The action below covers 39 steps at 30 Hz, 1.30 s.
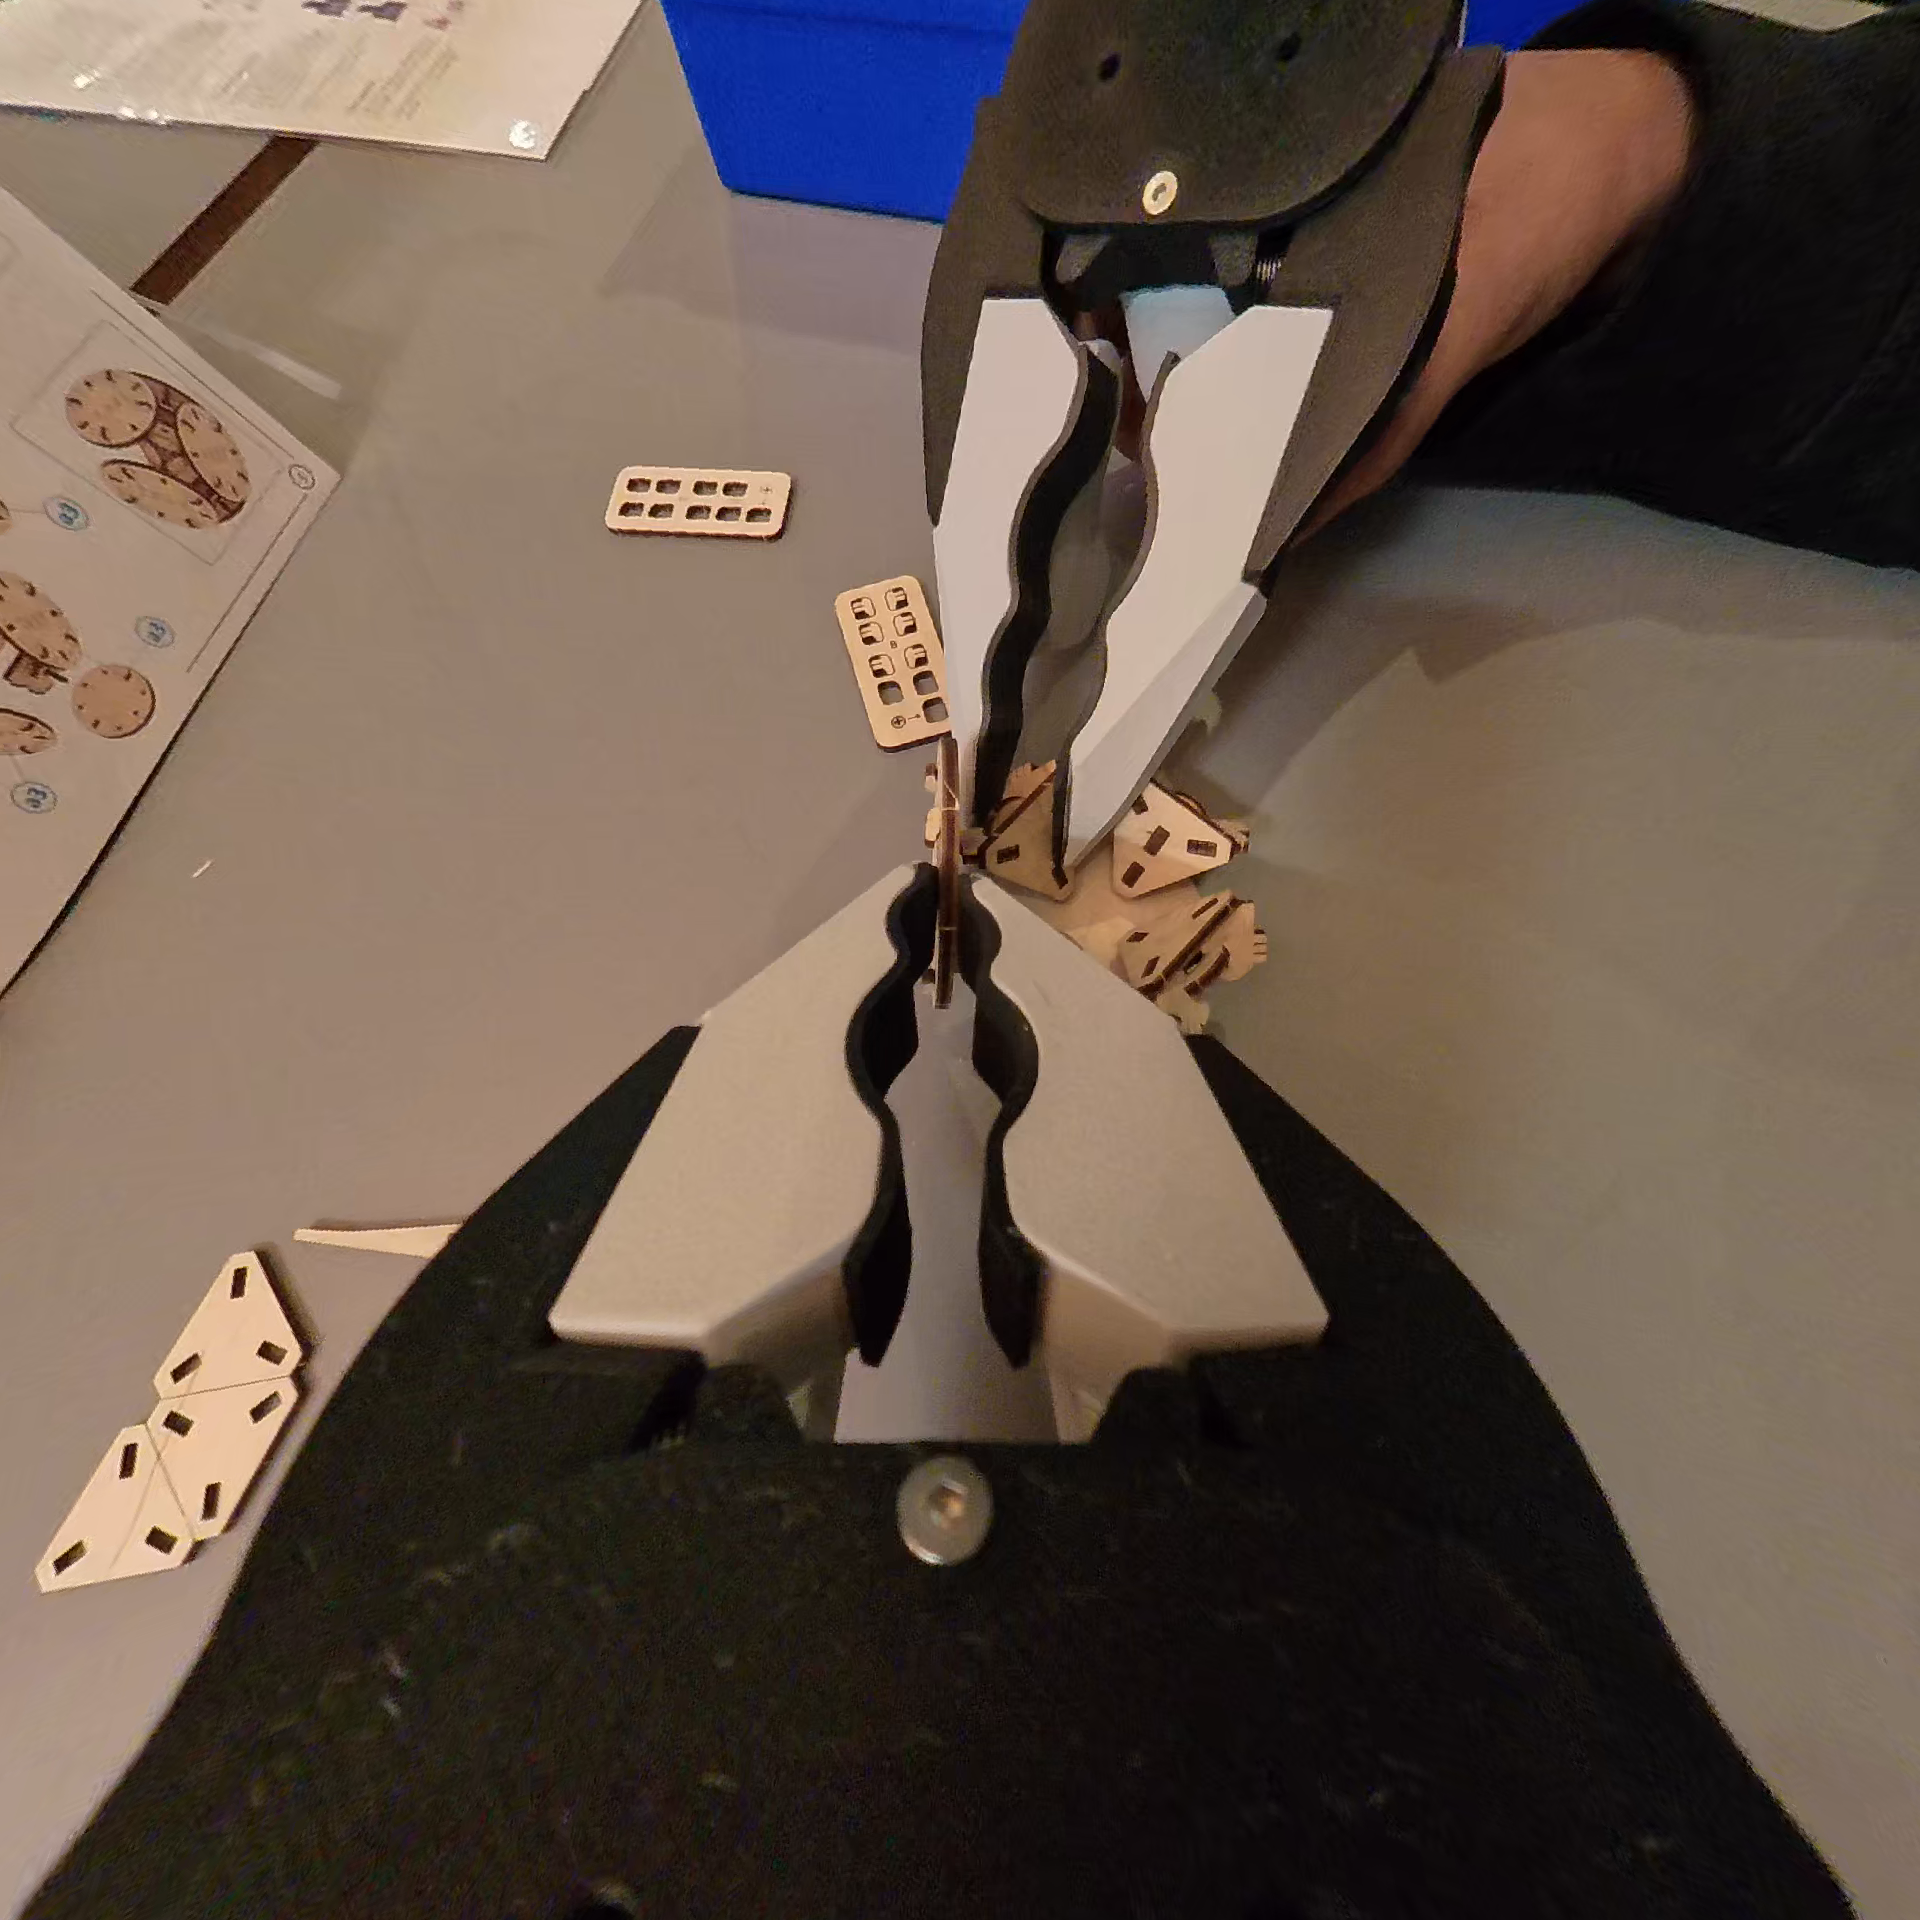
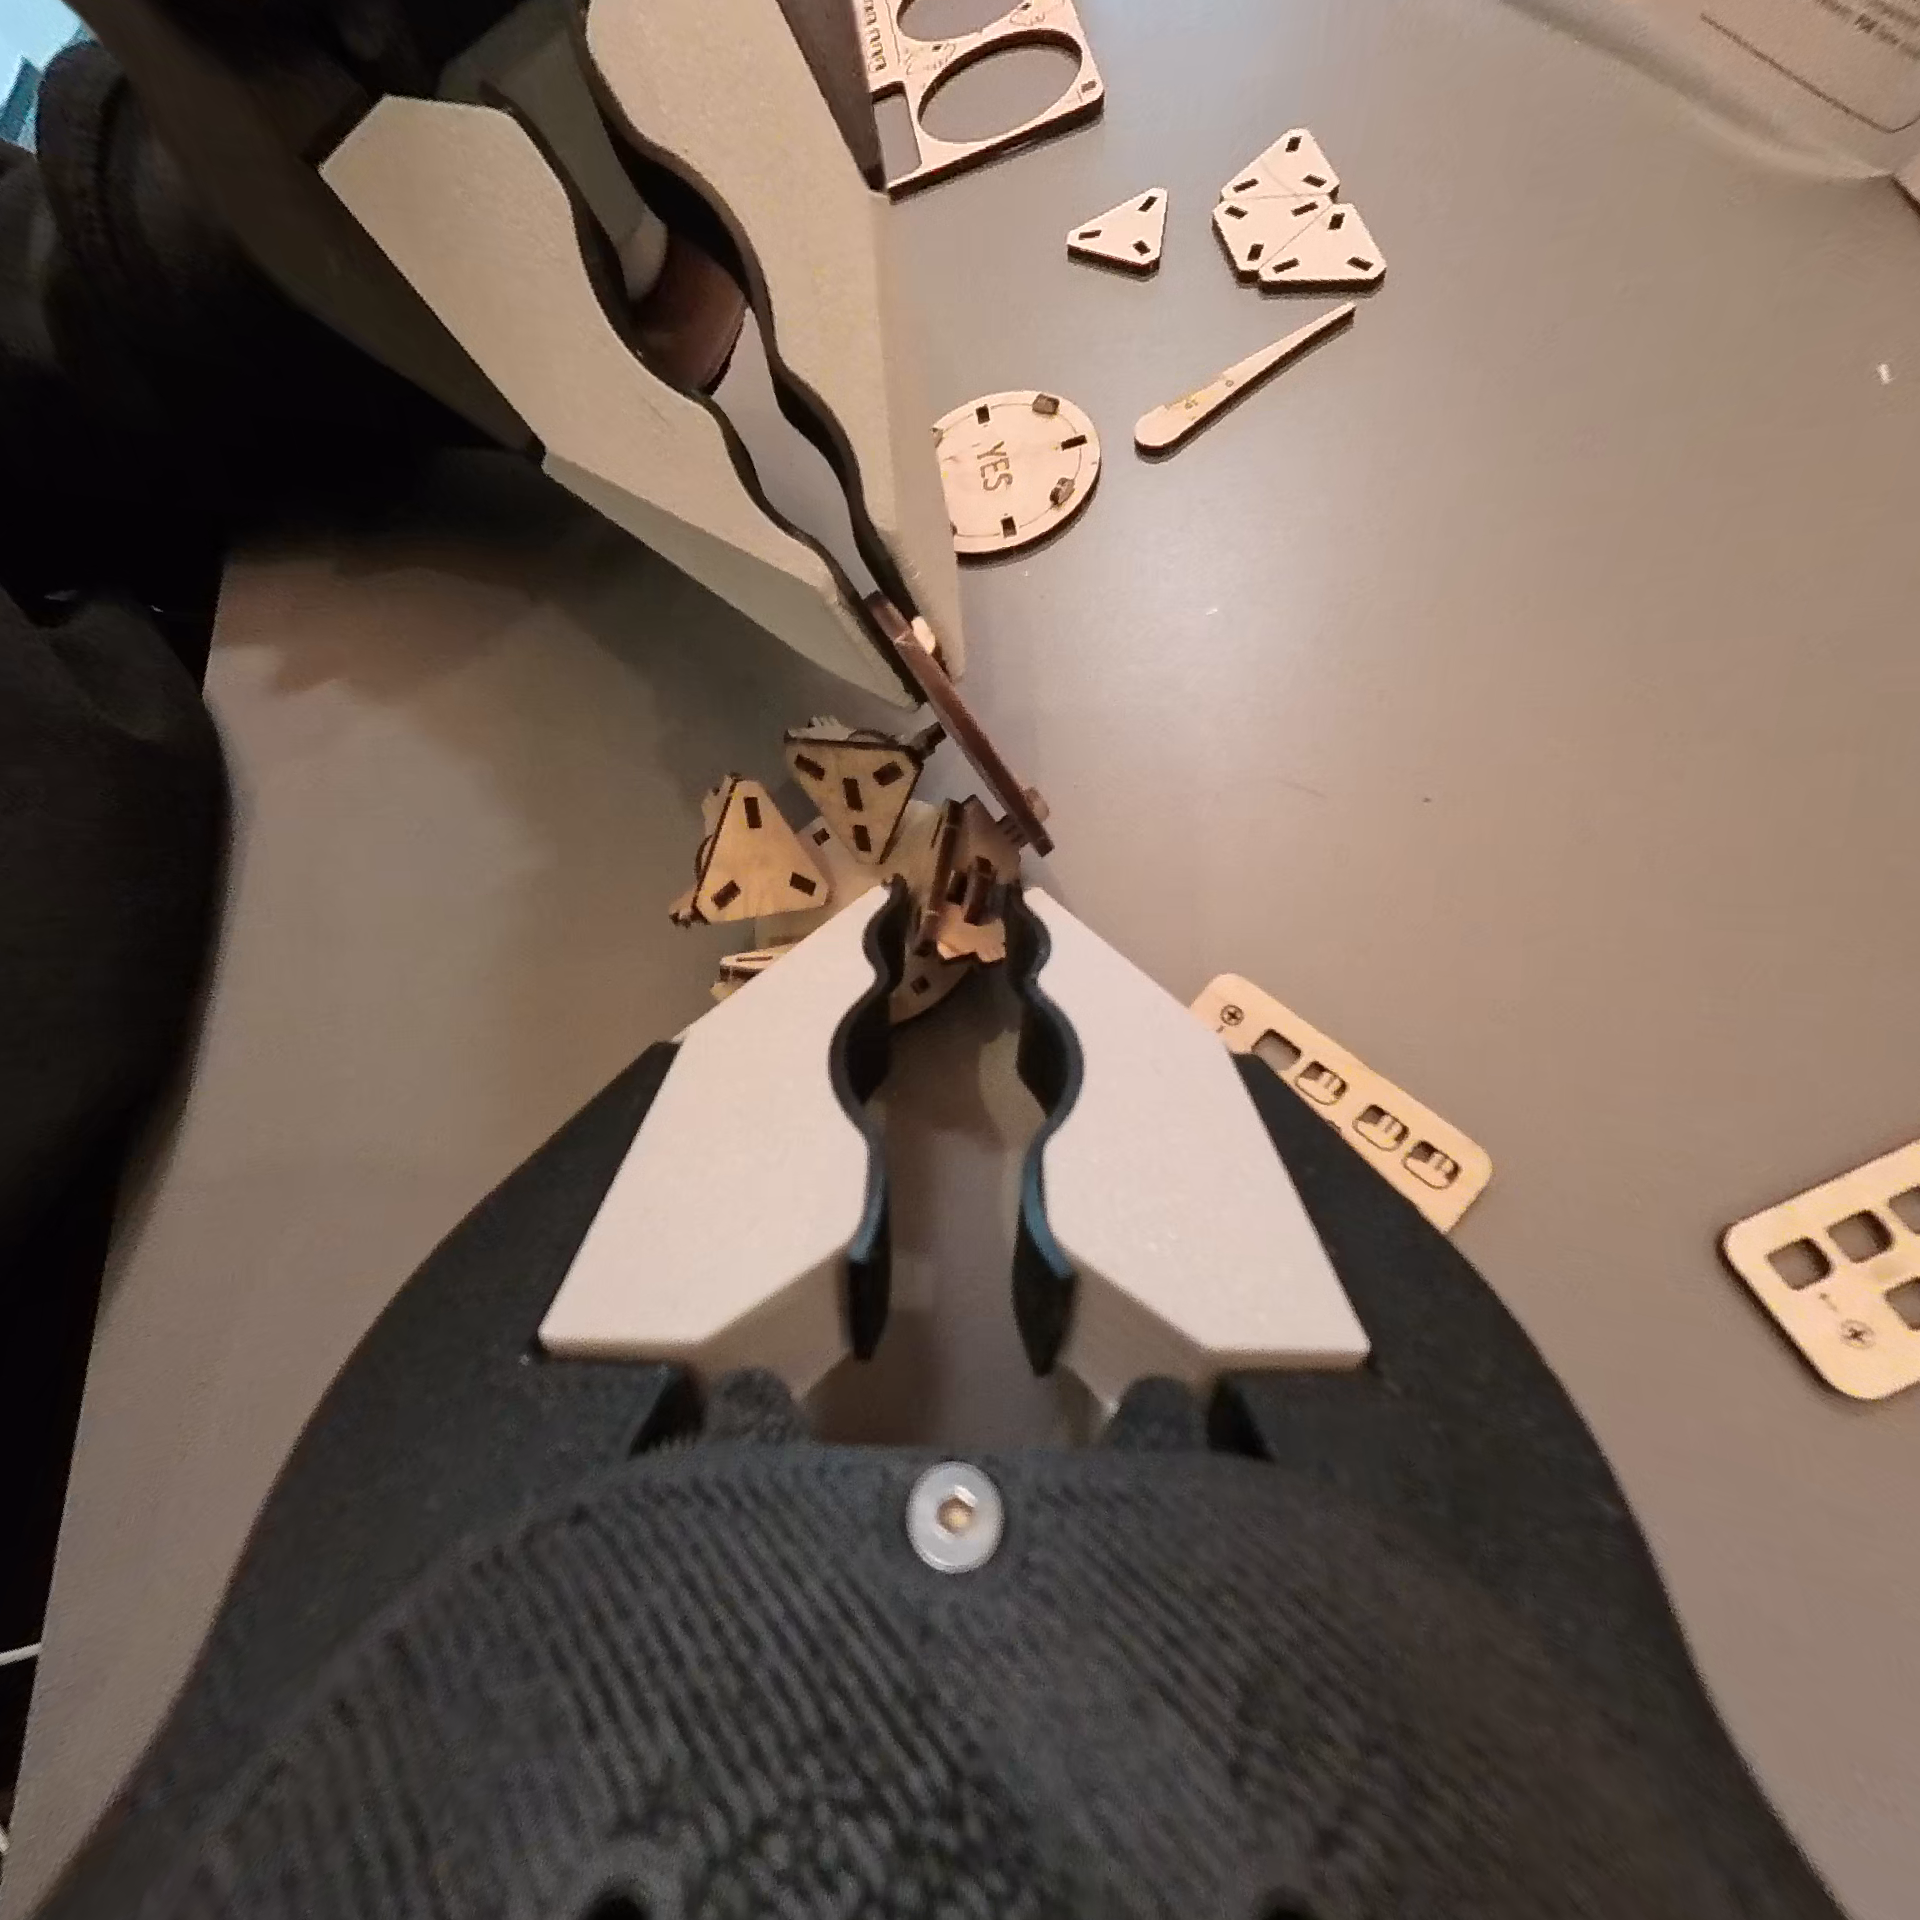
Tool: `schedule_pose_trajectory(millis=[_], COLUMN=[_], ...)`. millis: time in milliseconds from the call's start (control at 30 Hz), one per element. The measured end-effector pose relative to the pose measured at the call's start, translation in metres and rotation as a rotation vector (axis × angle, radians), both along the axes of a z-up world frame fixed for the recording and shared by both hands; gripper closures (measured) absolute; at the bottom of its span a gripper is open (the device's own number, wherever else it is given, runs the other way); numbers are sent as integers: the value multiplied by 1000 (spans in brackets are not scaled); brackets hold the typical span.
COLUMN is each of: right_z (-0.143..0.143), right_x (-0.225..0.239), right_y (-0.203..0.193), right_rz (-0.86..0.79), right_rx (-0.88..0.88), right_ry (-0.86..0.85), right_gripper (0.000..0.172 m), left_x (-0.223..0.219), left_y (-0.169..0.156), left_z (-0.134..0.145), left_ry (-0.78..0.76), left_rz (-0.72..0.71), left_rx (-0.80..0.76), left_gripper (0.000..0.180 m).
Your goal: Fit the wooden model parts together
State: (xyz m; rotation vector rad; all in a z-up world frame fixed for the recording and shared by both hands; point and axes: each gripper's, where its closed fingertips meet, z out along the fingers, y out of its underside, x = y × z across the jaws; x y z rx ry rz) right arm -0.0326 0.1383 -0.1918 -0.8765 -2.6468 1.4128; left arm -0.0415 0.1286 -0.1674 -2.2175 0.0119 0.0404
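My left gripper [image 1: 948, 883] is shut on a thin wooden plate [image 1: 943, 831], seen edge-on and standing upright between the pads. The plate's far end touches a wooden assembly of slotted triangular panels [image 1: 1174, 847] on the grey table [image 1: 520, 831]. My right gripper [image 1: 1029, 842] reaches in from above and is shut on that assembly. In the right wrist view my right gripper [image 2: 956, 909] pinches one panel of the assembly [image 2: 748, 852]. The left gripper [image 2: 904, 644] comes in from the upper left there, holding the plate [image 2: 987, 769] against the assembly.
Two perforated wooden cards [image 1: 698, 504] [image 1: 894, 660] lie beyond the grippers. Loose triangles [image 1: 197, 1423] and an instruction sheet [image 1: 135, 520] lie left, a blue bin [image 1: 831, 94] behind. A round disc [image 2: 1013, 473], a pointed stick [image 2: 1242, 379] and more triangles [image 2: 1299, 218] lie nearby. Left and right tips are no more than a few centimetres apart. From the left gripper's tips to the round disc [image 2: 1013, 473] is close to 10 cm.
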Motion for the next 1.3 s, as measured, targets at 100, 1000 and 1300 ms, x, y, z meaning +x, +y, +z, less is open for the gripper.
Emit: schedule_pose_trajectory(millis=[100, 1000, 1300], right_z=[-1, 1, 1], right_x=[-1, -1, -2], right_y=[0, -5, -6], right_rz=[-7, 30, 26], right_rx=[4, 12, 22], right_ry=[-2, 83, 107], right_gripper=[151, 147, 148], left_x=[1, 9, 7], left_y=[0, 2, 1], left_z=[0, 0, 0], left_ry=[-23, 4, -17], left_rz=[-4, -74, -76], left_rx=[13, 29, 35], left_gripper=[180, 180, 180])
